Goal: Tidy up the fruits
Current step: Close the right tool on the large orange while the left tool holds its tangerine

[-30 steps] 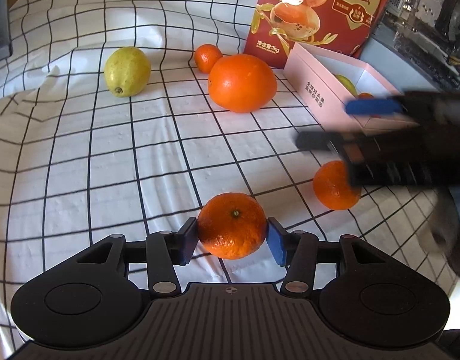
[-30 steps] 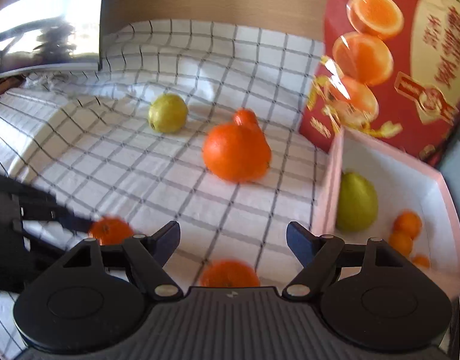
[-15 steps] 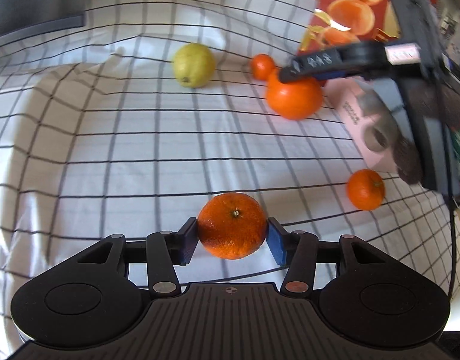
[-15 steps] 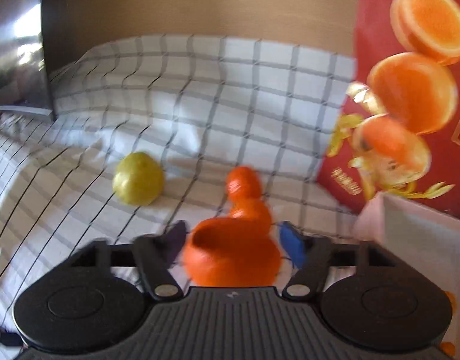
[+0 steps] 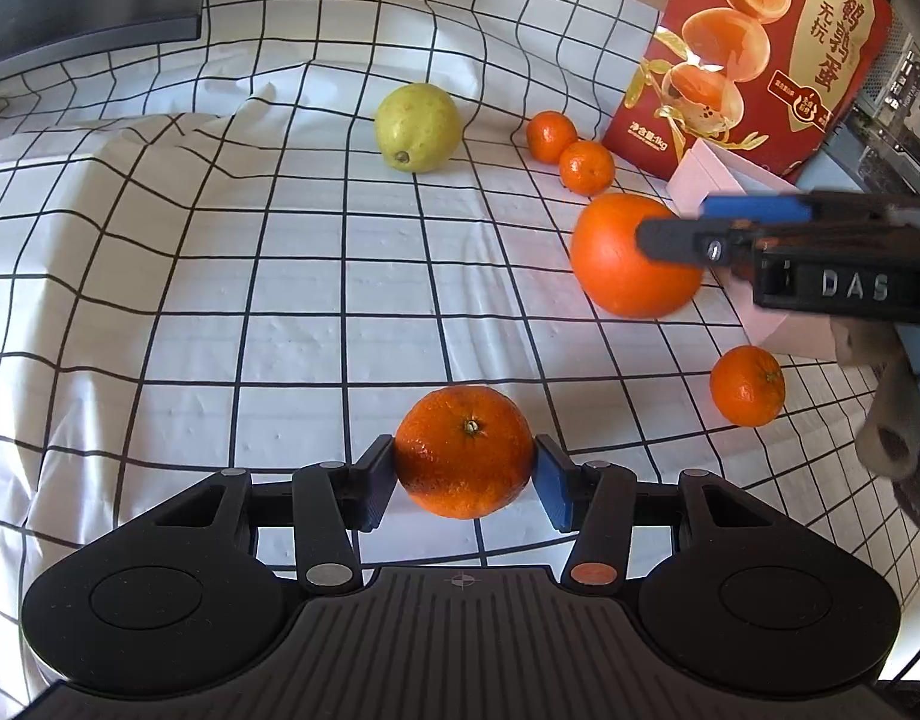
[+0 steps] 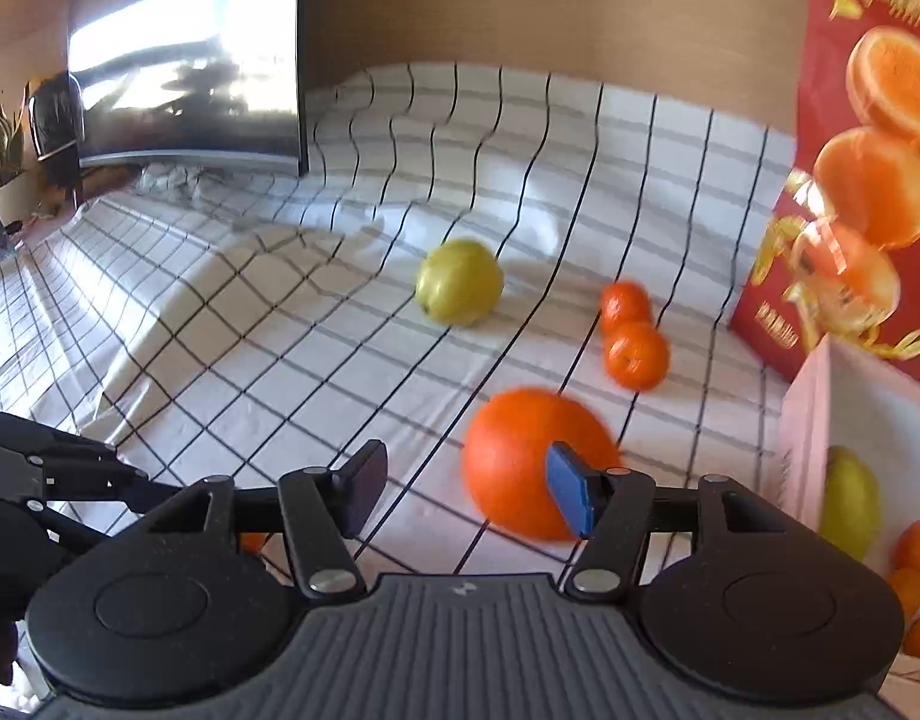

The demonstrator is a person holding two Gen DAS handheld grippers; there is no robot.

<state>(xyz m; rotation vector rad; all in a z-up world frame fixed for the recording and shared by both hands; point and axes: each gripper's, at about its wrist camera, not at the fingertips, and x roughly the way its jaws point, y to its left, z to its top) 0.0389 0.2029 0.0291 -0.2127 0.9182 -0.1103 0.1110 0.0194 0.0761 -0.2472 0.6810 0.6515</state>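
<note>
My left gripper (image 5: 464, 468) is shut on a tangerine (image 5: 464, 451), held just above the checked cloth (image 5: 279, 300). My right gripper (image 6: 466, 489) is at the large orange (image 6: 520, 456). Its jaws are opening. The blue pad (image 6: 571, 495) lies against the orange's front and the black pad (image 6: 363, 486) stands clear of it. In the left wrist view the right gripper (image 5: 673, 221) reaches in from the right across the large orange (image 5: 628, 258). A yellow-green fruit (image 5: 417, 126) and two small tangerines (image 5: 551, 135) lie further back. Another tangerine (image 5: 748, 385) lies near the pink box (image 5: 718, 174).
A red fruit package (image 5: 754, 54) stands behind the pink box. Inside the pink box (image 6: 820, 420) are a green fruit (image 6: 850, 510) and several small tangerines (image 6: 916, 546). A dark monitor (image 6: 189, 90) stands at the back left. A gloved hand (image 5: 892, 420) holds the right gripper.
The right gripper went from the front tangerine to the large orange, closed around it, then widened. The orange now sits off to its right. The left gripper kept its tangerine.
</note>
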